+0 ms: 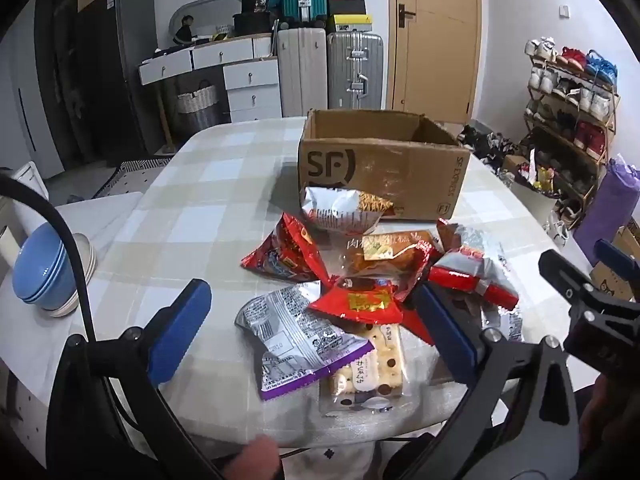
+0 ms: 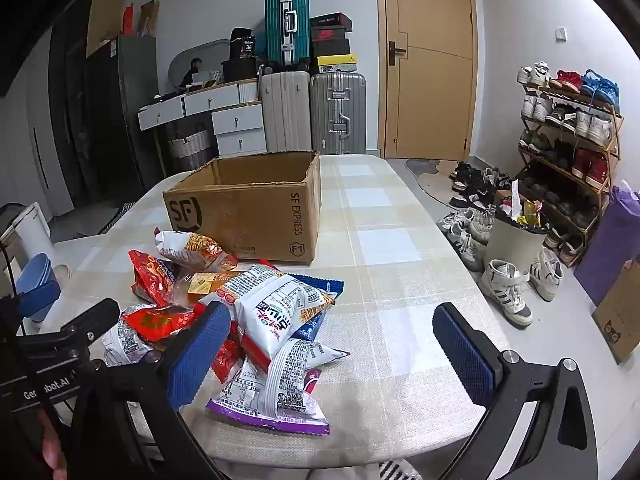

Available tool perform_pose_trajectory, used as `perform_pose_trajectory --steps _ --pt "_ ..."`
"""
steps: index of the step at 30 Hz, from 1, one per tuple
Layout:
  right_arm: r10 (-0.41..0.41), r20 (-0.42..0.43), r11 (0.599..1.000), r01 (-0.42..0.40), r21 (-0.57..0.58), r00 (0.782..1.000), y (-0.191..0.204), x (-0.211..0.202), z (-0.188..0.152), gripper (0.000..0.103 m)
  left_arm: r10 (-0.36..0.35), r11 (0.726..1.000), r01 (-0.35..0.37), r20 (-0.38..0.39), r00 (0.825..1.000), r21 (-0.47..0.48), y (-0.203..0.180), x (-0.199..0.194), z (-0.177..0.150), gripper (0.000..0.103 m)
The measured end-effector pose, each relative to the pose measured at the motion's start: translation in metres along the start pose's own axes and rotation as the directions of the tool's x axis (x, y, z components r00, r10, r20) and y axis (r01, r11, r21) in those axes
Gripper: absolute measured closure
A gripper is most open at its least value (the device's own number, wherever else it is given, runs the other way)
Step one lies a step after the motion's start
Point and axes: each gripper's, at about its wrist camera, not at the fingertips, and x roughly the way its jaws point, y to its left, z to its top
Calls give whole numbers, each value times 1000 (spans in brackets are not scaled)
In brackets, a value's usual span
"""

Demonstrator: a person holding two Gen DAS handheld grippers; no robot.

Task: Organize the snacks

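- My left tongs [image 1: 312, 334] and right tongs [image 2: 332, 354] are both wide open and hold nothing.
- The shiny snack bags [image 1: 360, 276] are piled up, so I might grab two.
- One could slip off the checked table [image 2: 384, 240] before reaching the brown cardboard box [image 2: 248, 208].

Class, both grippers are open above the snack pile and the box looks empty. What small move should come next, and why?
Probably lower the left gripper onto the silver-and-purple packet nearest the table edge and close. Its jaws stand open with nothing held, and the cardboard box is open behind the pile.

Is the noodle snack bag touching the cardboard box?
Touching. In the left wrist view the noodle snack bag leans against the cardboard box front, no gap visible.
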Motion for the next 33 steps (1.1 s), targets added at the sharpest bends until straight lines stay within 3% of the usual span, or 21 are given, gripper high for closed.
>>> perform_pose_trajectory --steps 4,14,19,33 --pt "2 1 1000 -2 3 1000 0 0 0 0 15 1000 -15 17 1000 -20 5 -2 0 1" --pt "3 4 1000 -3 6 1000 -2 -1 0 0 -35 999 36 43 998 -22 8 -11 1 1" --pt "2 5 1000 -2 0 1000 0 -1 0 0 -1 1000 0 63 998 5 4 -16 1 1" --pt "5 5 1000 -5 9 1000 -3 0 2 0 9 1000 -9 67 998 -1 4 -17 0 1"
